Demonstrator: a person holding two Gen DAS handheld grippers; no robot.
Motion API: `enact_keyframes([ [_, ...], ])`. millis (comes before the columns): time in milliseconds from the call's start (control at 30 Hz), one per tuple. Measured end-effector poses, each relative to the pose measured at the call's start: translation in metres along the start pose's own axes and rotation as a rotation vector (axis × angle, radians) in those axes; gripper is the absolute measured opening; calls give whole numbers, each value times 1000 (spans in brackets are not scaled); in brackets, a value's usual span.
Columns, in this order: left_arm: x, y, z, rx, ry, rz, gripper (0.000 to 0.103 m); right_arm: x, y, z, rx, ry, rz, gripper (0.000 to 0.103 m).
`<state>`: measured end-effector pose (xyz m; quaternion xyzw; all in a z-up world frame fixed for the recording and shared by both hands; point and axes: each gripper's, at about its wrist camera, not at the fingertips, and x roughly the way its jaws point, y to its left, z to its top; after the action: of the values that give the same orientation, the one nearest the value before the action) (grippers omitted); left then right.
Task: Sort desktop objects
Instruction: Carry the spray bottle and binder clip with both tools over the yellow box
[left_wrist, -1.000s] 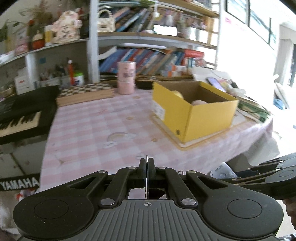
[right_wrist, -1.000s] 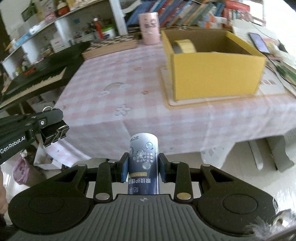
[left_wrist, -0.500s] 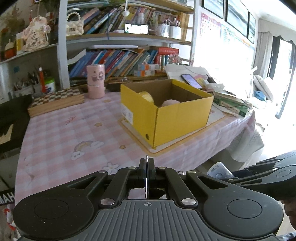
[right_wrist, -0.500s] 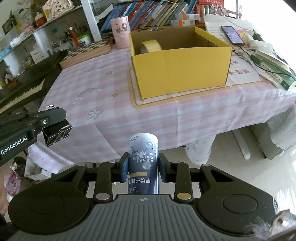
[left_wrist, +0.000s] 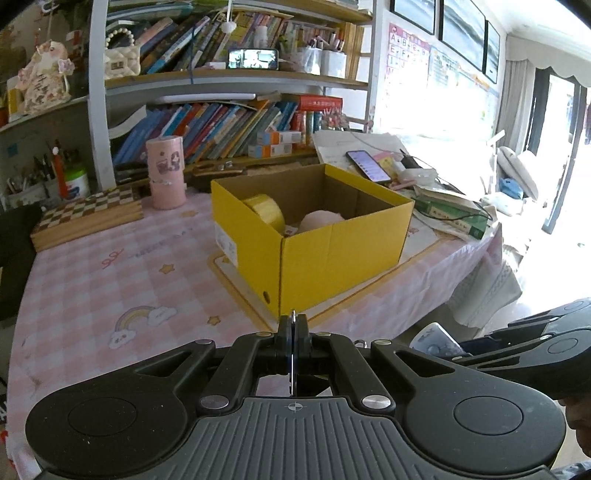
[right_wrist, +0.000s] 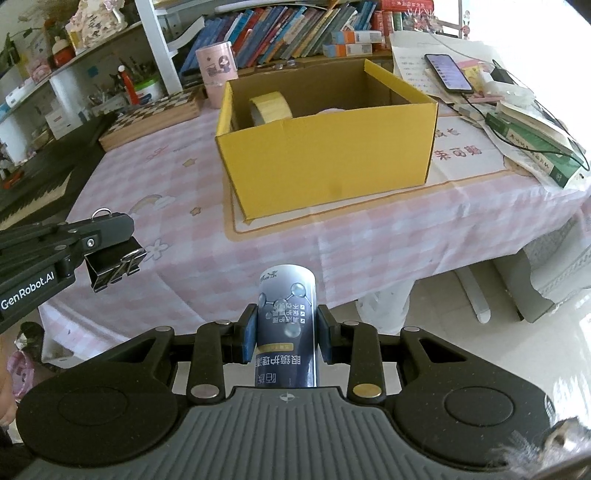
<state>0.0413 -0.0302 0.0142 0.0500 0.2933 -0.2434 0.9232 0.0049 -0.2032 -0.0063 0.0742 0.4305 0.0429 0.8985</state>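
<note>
Now the yellow box (right_wrist: 325, 162) sits larger and nearer in both views than a second ago, so I've brought both loads in toward the desk's near edge; dropping them in looks like the next step. My right gripper (right_wrist: 285, 332) is clamped on a dark spray bottle (right_wrist: 286, 317), pads pressing its sides, held off the desk short of that edge. My left gripper (right_wrist: 110, 236) is pinched fully together on a black binder clip (right_wrist: 114, 267), hanging below its tips. Inside the box already lie a yellow tape roll (left_wrist: 264, 212) and something pink (left_wrist: 319, 221).
</note>
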Motion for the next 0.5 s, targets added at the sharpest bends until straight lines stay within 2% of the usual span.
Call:
enact_keyframes([
  [500,45,-31,39,-6,-24,11,0,17,-57,49,-12,-9,15,30],
])
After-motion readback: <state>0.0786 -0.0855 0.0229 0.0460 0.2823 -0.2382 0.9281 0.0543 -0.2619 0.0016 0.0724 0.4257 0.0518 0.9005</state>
